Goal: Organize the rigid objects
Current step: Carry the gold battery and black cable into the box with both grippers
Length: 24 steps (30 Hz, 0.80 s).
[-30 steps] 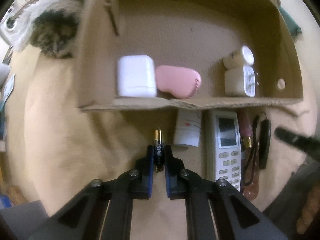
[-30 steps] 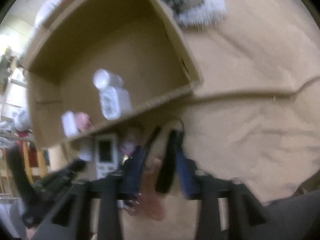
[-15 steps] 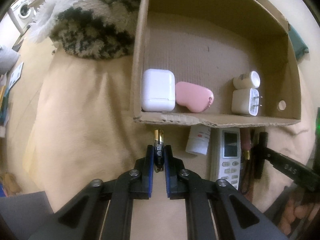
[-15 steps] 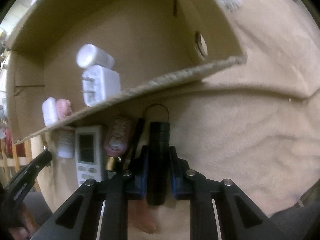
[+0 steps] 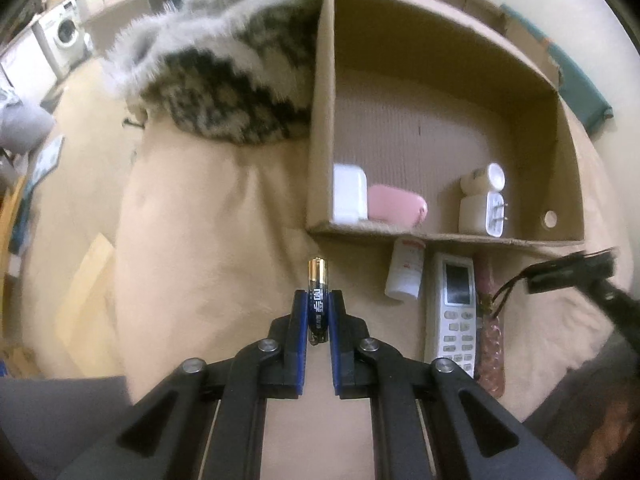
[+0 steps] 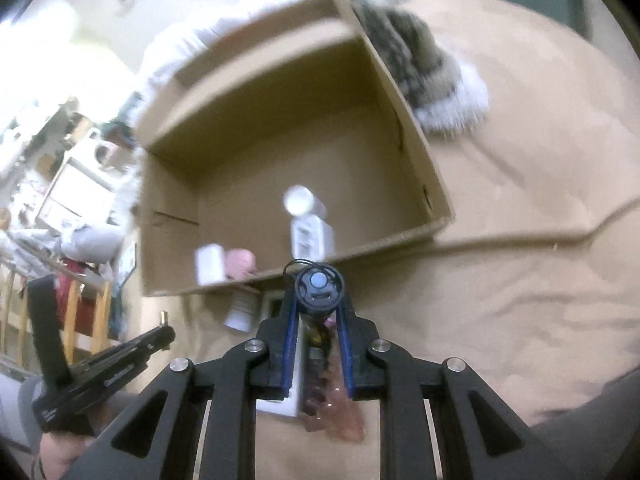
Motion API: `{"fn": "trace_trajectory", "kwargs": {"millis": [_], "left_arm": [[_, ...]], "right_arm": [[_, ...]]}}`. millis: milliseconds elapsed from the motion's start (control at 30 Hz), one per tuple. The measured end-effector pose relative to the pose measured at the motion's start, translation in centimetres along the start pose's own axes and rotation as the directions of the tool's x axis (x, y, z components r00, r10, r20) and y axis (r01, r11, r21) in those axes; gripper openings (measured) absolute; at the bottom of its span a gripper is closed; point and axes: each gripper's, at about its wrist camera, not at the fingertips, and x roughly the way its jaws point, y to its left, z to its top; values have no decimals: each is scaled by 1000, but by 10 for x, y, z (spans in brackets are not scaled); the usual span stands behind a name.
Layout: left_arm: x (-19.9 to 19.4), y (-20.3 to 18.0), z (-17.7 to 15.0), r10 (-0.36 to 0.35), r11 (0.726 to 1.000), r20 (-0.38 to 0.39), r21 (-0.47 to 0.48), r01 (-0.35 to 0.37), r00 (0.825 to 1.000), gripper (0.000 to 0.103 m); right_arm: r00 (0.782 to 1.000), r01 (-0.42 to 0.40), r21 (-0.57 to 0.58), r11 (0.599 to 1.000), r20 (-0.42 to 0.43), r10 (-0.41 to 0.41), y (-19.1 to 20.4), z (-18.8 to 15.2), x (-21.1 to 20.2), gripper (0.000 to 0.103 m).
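My left gripper [image 5: 318,300] is shut on a blue and gold battery [image 5: 317,286], held above the tan blanket in front of the cardboard box [image 5: 320,120]. My right gripper [image 6: 318,300] is shut on a black cylinder with a cord loop [image 6: 318,290], lifted and tilted end-on toward the camera; that cylinder [image 5: 568,270] shows in the left wrist view at far right. Inside the box lie a white case [image 5: 350,198], a pink case [image 5: 396,210], a white charger plug [image 5: 482,216] and a small white bottle [image 5: 482,178].
In front of the box lie a white tube [image 5: 406,272], a white remote [image 5: 454,308] and a pink item [image 5: 490,340]. A furry patterned fabric [image 5: 224,92] lies left of the box. The tan blanket [image 5: 192,220] spreads to the left.
Both grippers have risen. The right gripper shut on the black cylinder and lifted it off the blanket, tipping it end-on. The left gripper kept the battery and drew back from the box.
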Motion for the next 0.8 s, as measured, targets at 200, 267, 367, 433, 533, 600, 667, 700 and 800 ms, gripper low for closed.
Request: {"fn": "trace_trajectory", "kwargs": {"millis": [200,267,367,433,533,600,667,700,800], "left_arm": [[-21,1,-3,25,1000,77,-13,-24,997,9],[-25,2,-4,40,999,97,-20,-38,994,9],[-28,2,-6,49,998,112,-33,-45,992,9],[-31,4,-5,57,998,131,-37,-52,990,9],[-34,6,-4,37,998,126,-47,-32,991,9],[-38,4,-6,17,999,127,-44,-11,992,9],[-42,1,-9,-2,999,131,-39,7,991,9],[-44,-2,-9,-5,999,132,-33,9,991,9],[-52,-9,0,-15,999,156,-26,19,988,9]], "right_arm": [[989,-33,-36,999,143,37,3,13,-45,20],[984,-35,-43,998,171,42,3,16,-56,20],[978,-59,-37,998,196,65,1,28,-66,20],[971,-85,-31,996,220,90,0,36,-71,20],[967,-93,-46,995,235,101,1,49,-73,20],[964,-104,-55,993,241,114,2,58,-71,20],[963,-104,-65,992,241,117,4,67,-65,20],[962,-112,-70,991,243,126,4,72,-61,20],[953,-152,-71,986,254,165,2,84,-47,20]]}}
